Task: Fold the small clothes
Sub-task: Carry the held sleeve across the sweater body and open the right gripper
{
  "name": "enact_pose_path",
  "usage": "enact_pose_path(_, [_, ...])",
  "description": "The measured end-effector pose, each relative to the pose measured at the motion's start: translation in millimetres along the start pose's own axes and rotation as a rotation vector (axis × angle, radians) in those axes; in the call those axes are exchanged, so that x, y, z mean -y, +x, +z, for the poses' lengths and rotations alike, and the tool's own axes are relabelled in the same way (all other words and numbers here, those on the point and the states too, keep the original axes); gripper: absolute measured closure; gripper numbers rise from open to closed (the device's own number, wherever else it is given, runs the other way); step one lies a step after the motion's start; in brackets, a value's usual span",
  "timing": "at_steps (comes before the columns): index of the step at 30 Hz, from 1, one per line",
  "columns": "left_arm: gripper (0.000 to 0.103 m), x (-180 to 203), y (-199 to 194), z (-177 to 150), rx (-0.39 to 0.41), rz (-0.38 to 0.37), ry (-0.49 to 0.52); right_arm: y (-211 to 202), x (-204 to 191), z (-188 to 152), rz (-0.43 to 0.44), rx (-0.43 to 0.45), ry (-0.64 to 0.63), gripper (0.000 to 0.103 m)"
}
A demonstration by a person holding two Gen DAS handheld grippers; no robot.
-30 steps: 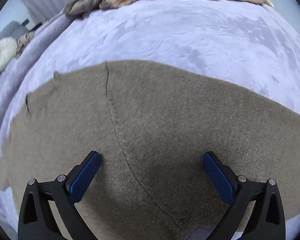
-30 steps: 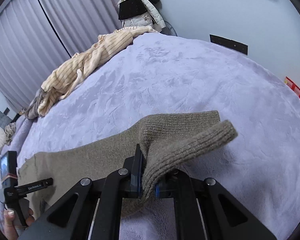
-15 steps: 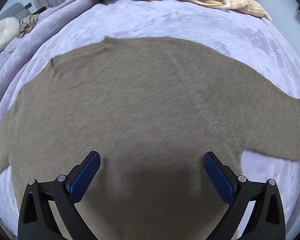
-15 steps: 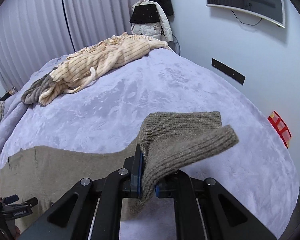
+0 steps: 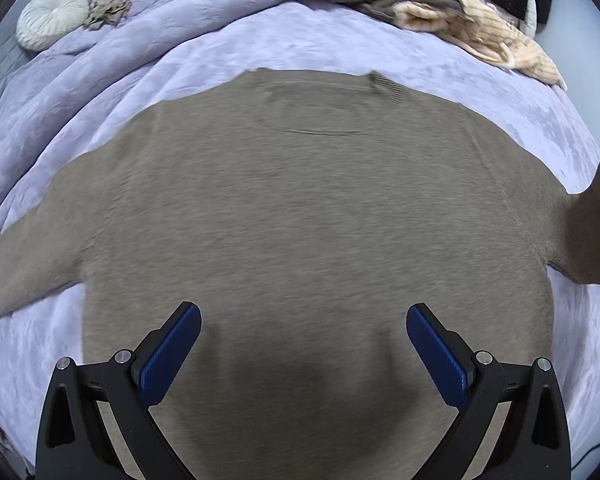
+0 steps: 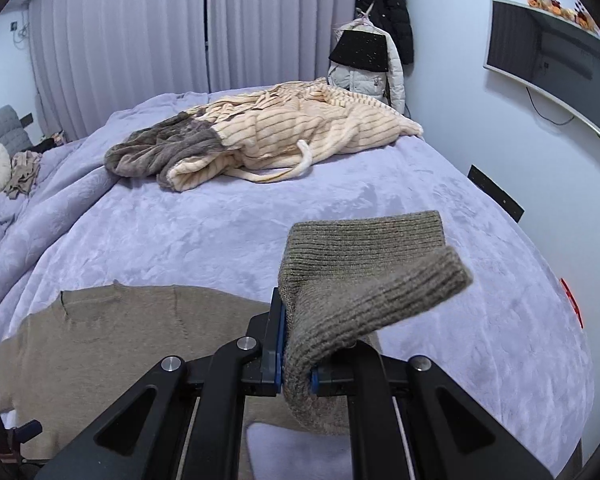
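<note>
**Taupe sweater spread on the bed, one cuff lifted**

One taupe knit sweater [image 5: 300, 208] lies flat, face up on the lavender bed cover [image 6: 180, 232], its body filling the middle of the bed. The left tool [image 5: 303, 336] hovers above the sweater's lower half with its two blue pads spread wide and nothing between them. The right tool [image 6: 296, 364] is pressed together on the sweater's sleeve cuff [image 6: 364, 268], which stands up off the bed and folds over the pads.

Along the far side of the bed sits one heap of cream ribbed clothing [image 6: 292, 132] with a grey-brown knit piece [image 6: 160, 152] at its end, well apart from the sweater. One round white cushion [image 5: 52, 16] and one small crumpled beige cloth [image 5: 108, 8] lie near the bed's head.

Bare cover lies between sweater and heap, and to the right of the raised cuff as far as the bed's edge. On the wall beyond that edge hangs one screen [image 6: 552, 76]; jackets [image 6: 384, 32] hang in the corner beside the curtains [image 6: 120, 40].
</note>
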State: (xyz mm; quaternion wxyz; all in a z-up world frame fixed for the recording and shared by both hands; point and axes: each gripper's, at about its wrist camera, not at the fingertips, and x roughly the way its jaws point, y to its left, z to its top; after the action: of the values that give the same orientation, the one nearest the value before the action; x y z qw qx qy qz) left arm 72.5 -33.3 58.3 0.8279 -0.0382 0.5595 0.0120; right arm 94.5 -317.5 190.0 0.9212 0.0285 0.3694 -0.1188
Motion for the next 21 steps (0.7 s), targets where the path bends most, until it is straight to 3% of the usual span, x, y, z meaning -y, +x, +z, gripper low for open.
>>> enact_pose_path(10, [0.0, -79, -26, -20, 0.039, -0.027, -0.086, 5, -115, -21, -0.014, -0.027, -0.093, 0.093])
enact_pose_path(21, [0.0, -139, -41, -42, 0.072, -0.046, -0.171, 19, -240, -61, 0.038, -0.081, -0.226, 0.093])
